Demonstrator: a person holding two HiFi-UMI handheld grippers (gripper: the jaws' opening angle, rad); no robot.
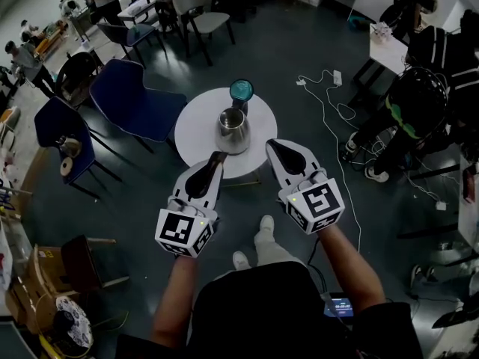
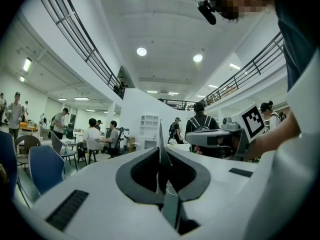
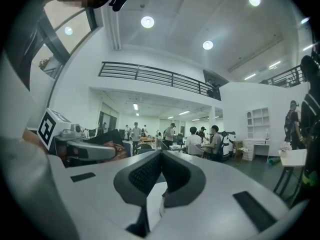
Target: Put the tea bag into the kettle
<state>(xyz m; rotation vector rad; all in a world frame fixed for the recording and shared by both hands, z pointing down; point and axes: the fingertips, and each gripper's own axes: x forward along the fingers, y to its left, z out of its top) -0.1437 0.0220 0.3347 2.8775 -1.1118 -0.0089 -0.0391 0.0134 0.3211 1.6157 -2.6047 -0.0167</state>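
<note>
Kettle (image 1: 233,131) below, ahead of left gripper (image 1: 218,156), right gripper (image 1: 272,144).

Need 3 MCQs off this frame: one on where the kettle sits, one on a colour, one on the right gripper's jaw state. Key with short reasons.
1. Where does the kettle stand?
A. on a shelf
B. on the round white table
C. on a stool

2. What colour is the top of the round object just beyond the kettle?
A. red
B. yellow
C. teal

3. How do the jaws of the right gripper stand?
A. closed together, nothing between them
B. wide apart
C. clamped on the kettle

Key:
1 B: the head view shows the kettle resting on the white tabletop.
2 C: its top shows teal against the white table.
3 A: the right gripper view shows the two pads meeting in a line, and the gripper is held short of the table.
</note>
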